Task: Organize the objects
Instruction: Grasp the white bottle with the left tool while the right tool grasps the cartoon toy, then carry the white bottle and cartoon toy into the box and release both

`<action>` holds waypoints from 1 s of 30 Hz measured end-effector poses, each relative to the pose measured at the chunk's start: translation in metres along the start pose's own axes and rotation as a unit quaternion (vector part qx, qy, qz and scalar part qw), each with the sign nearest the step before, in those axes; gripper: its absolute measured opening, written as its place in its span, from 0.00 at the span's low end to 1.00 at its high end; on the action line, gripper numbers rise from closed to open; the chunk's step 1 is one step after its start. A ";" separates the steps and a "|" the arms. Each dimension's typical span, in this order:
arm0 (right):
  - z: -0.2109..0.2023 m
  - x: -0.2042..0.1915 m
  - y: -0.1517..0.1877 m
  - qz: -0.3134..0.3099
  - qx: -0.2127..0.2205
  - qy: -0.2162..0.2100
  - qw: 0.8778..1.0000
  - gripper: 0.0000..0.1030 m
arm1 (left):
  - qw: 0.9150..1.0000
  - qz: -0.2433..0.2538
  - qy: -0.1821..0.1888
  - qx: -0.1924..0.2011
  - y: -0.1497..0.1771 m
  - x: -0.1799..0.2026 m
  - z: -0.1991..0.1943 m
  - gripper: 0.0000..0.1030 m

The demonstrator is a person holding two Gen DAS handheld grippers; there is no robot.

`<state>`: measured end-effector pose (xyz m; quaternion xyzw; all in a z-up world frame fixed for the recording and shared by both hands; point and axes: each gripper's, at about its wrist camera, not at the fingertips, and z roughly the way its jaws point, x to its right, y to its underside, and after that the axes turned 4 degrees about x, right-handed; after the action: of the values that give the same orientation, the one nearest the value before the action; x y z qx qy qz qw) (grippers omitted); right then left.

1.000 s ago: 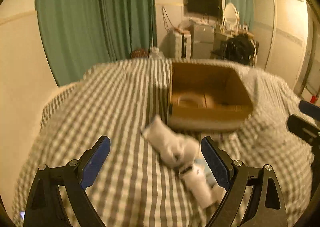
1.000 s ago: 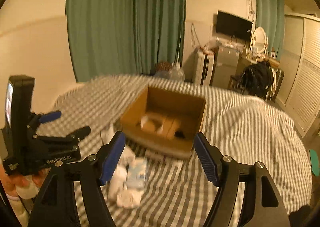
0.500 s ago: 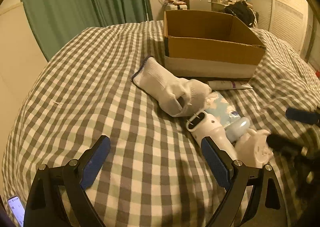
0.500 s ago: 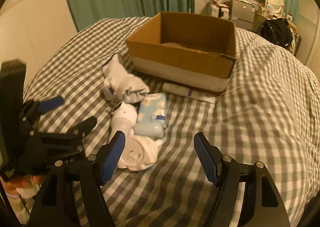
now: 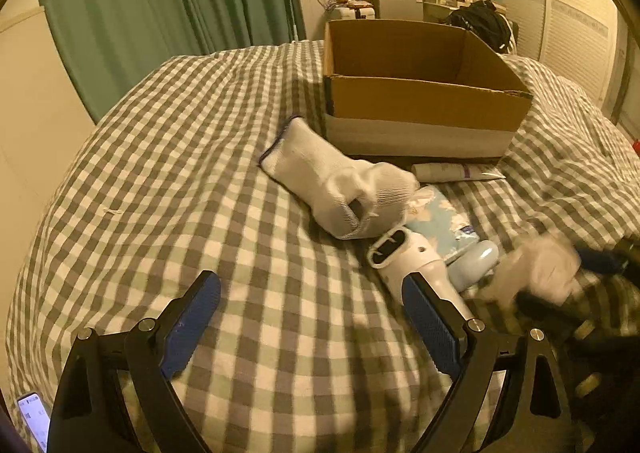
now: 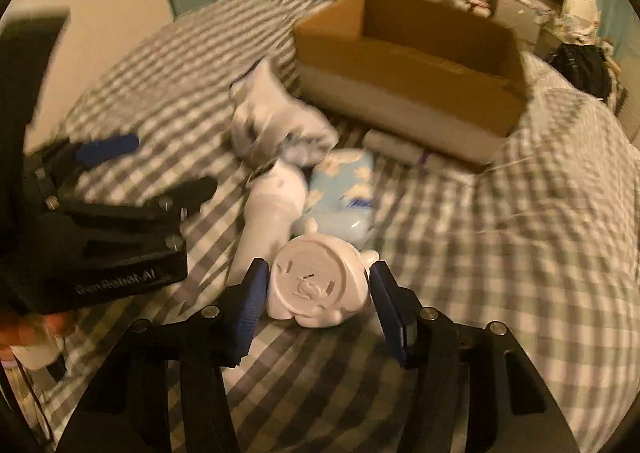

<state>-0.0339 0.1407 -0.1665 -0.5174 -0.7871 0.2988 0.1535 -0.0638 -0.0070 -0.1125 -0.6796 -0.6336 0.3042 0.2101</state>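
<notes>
Grey-and-white checked bedding (image 5: 168, 189) fills both views, with an open brown cardboard box (image 5: 420, 109) at upper right of the left wrist frame and a white sock (image 5: 336, 185), a white tube (image 5: 452, 172), a pale blue floral packet (image 5: 440, 219) and a white handheld device (image 5: 416, 265) lying below it. Low in that frame the left gripper (image 5: 312, 319) is spread wide with nothing between its blue pads. At lower centre of the right wrist frame the right gripper (image 6: 316, 293) brackets a round white plastic toy (image 6: 316, 281), pads at or just beside its sides, though blur hides whether they grip.
</notes>
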 end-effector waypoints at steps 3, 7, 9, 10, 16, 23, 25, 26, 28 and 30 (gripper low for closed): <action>-0.025 0.017 -0.007 0.021 0.039 0.017 0.999 0.51 | 1.000 0.004 0.019 -0.007 -0.001 0.014 0.002 0.92; -0.040 0.036 -0.010 0.041 0.065 0.052 0.996 0.51 | 0.998 0.030 0.050 -0.021 0.000 0.044 0.011 0.92; -0.039 0.042 -0.009 0.051 0.065 0.049 0.995 0.51 | 0.997 0.046 0.057 -0.027 0.003 0.055 0.017 0.88; -0.038 0.044 -0.008 0.054 0.064 0.045 0.995 0.51 | 0.996 0.053 0.062 -0.038 0.006 0.060 0.023 0.82; -0.030 0.049 -0.008 0.059 0.059 0.032 0.996 0.51 | 0.992 0.053 0.080 -0.082 0.014 0.066 0.048 0.57; -0.030 0.048 -0.004 0.060 0.062 0.034 0.996 0.51 | 0.995 0.017 0.069 -0.069 0.011 0.055 0.032 0.36; -0.033 0.047 -0.004 0.059 0.065 0.038 0.995 0.51 | 0.996 0.016 0.069 -0.056 0.011 0.053 0.022 0.34; -0.035 0.046 -0.004 0.058 0.067 0.041 0.995 0.51 | 0.996 0.015 0.071 -0.053 0.012 0.052 0.018 0.34; -0.040 0.043 -0.004 0.054 0.072 0.046 0.995 0.51 | 0.996 0.012 0.074 -0.047 0.013 0.050 0.011 0.33; -0.047 0.039 -0.003 0.050 0.079 0.052 0.994 0.51 | 0.996 0.009 0.077 -0.041 0.015 0.048 0.004 0.31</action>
<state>-0.0267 0.1899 -0.1305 -0.5568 -0.7254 0.3402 0.2192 -0.0549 0.0389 -0.1320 -0.7145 -0.6216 0.2265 0.2274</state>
